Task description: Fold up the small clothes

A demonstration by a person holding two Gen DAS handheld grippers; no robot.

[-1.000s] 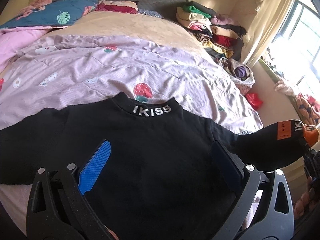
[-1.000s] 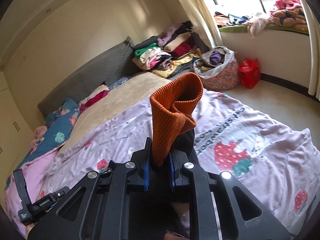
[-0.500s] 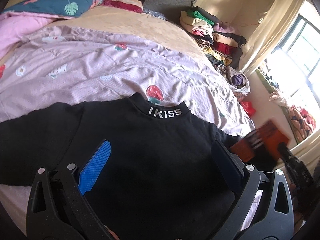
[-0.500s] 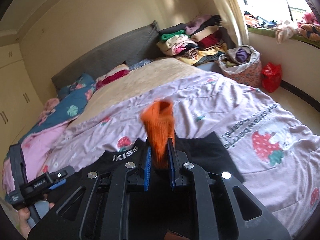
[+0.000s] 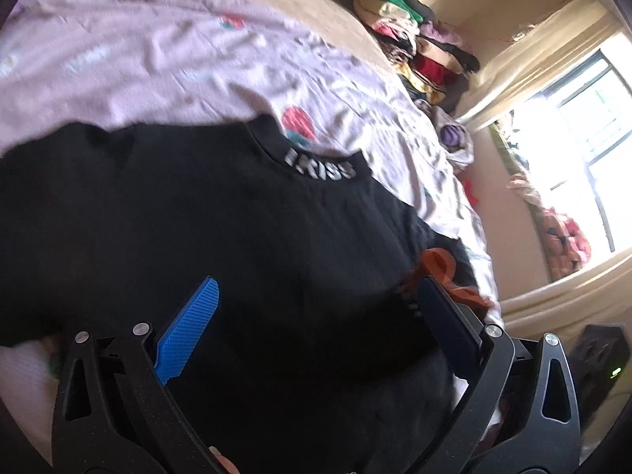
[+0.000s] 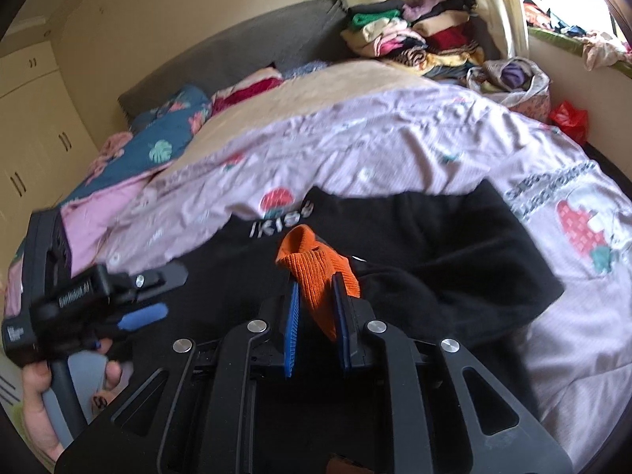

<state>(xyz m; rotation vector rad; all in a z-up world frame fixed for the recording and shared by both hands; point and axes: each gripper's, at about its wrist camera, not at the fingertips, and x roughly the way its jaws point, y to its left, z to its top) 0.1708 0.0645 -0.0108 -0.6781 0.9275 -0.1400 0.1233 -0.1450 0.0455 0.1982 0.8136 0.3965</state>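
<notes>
A black sweater (image 6: 414, 245) with white lettering on its collar (image 5: 320, 168) lies spread on a bed (image 6: 395, 146) covered by a lilac quilt printed with strawberries. The right tongs (image 6: 316, 288) grip the sweater's orange ribbed cuff (image 6: 312, 260) between their blue pads (image 6: 293, 316), with the sleeve doubled in over the body of the garment, just below the collar. The jaws have just eased open slightly, yet the cuff sits pinched between them, its free end standing up past the tips. In the right wrist view, the left tongs (image 6: 146, 292) hover over the near left part of the sweater, held by a person's hand (image 6: 43, 414) at the frame's lower left edge. Seen from the left wrist, those left tongs (image 5: 316, 308) stand wide, with only black fabric below them and nothing between the pads; the orange cuff (image 5: 438, 264) shows just beyond the right-hand finger. The picture from that side is blurred.

Behind the sweater, a beige blanket (image 6: 335, 94) covers the upper half of the bed, with a dark floral pillow (image 6: 170, 134) against a grey headboard (image 6: 245, 47). A heap of folded clothes (image 6: 414, 35) is piled at the far corner of the bed, near a patterned bag (image 6: 517, 83) and a red plastic bag (image 6: 568, 118) on the floor beneath a bright window (image 5: 572, 138).
</notes>
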